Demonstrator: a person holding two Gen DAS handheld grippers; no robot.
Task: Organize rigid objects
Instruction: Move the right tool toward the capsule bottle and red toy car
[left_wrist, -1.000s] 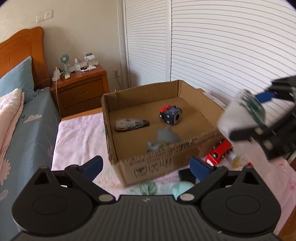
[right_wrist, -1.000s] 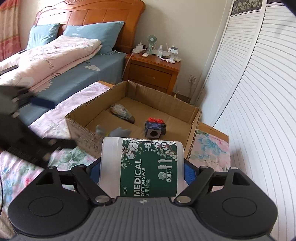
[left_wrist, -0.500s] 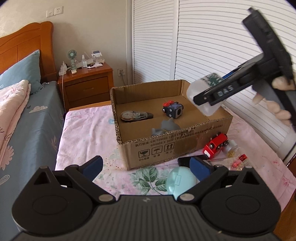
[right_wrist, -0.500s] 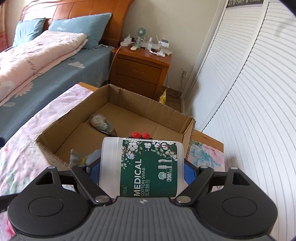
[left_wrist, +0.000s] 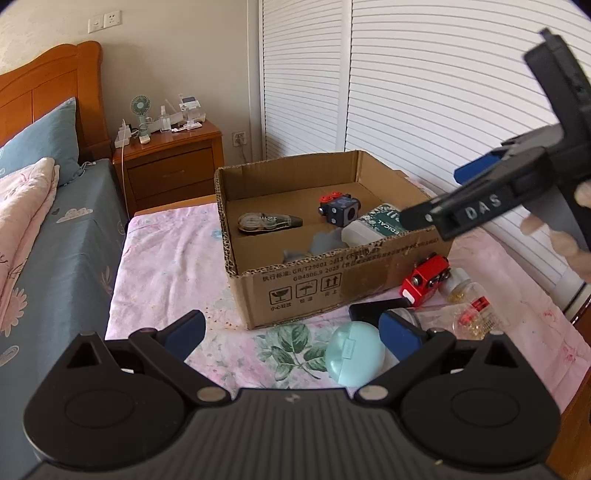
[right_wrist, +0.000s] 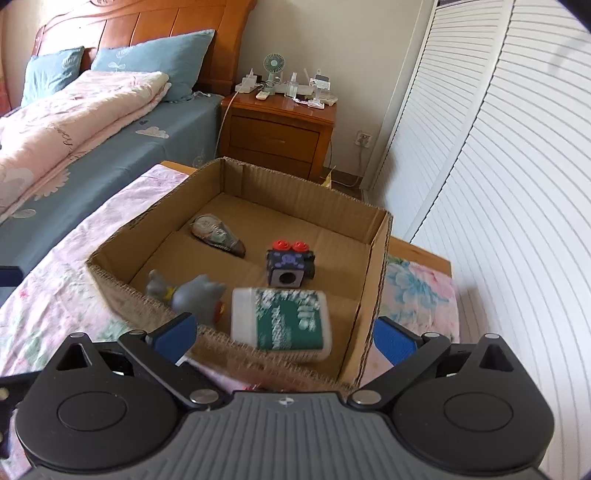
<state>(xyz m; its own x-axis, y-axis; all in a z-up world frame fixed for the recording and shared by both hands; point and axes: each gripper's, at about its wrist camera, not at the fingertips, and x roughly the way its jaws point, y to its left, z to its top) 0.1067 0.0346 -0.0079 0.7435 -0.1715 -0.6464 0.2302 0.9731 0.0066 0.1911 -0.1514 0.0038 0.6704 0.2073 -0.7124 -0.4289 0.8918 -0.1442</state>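
A cardboard box (left_wrist: 303, 288) (right_wrist: 122, 295) stands on the pink floral bedspread. Inside lie a white cotton swab tub with a green label (right_wrist: 284, 321) (left_wrist: 373, 227), blurred and loose near the box's front, a grey toy animal (right_wrist: 184, 295), a dark cube toy with red knobs (right_wrist: 290, 264) (left_wrist: 338, 208) and a clear tape dispenser (right_wrist: 218, 236) (left_wrist: 267, 223). My right gripper (right_wrist: 284, 336) is open and empty above the box's near wall; it shows in the left wrist view (left_wrist: 450, 199). My left gripper (left_wrist: 291, 330) is open and empty, in front of the box.
Outside the box on the bedspread lie a red toy train (left_wrist: 424, 278), a mint round case (left_wrist: 354, 356), a black flat item (left_wrist: 376, 310) and clear small bottles (left_wrist: 469, 314). A wooden nightstand (right_wrist: 277, 140), a bed (right_wrist: 74, 122) and white louvred doors (left_wrist: 424, 92) surround the area.
My right gripper has opened and let go of the cotton swab tub, which has dropped into the box. My left gripper has pulled back a little.
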